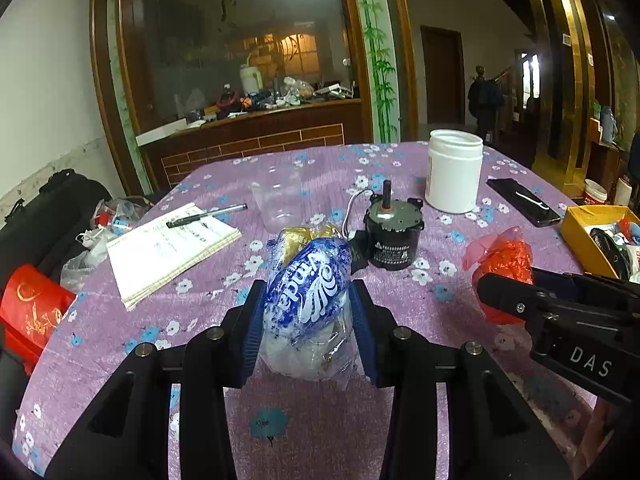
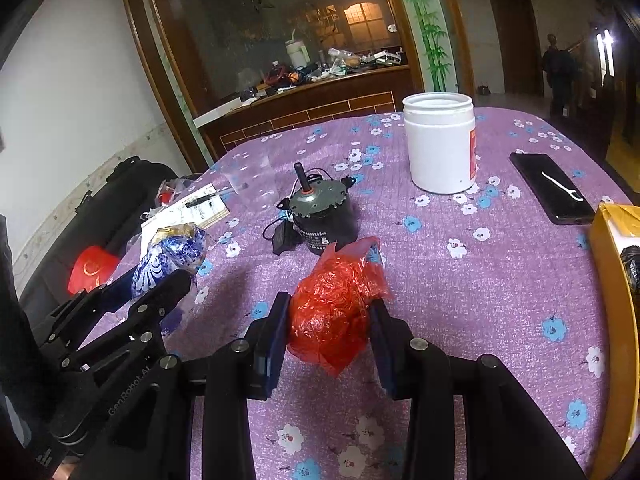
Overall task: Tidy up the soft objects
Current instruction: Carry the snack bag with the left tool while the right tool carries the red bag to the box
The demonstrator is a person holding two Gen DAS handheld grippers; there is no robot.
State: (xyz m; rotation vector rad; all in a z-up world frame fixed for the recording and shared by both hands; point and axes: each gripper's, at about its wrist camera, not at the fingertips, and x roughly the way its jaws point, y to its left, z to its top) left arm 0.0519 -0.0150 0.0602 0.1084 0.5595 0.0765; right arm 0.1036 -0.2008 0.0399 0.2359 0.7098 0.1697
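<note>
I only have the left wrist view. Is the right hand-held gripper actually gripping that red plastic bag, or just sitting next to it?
Observer: Gripping it. The red bag is squeezed between both pads of the right hand-held gripper.
Operator: Anything on the side of the white jar that I can't see?
Observer: Yes, the white jar has a red label on the side facing the phone.

Glossy crinkled plastic bags (image 1: 306, 304) (image 2: 334, 312), matt floral cloth tablecloth (image 2: 500, 280).
</note>
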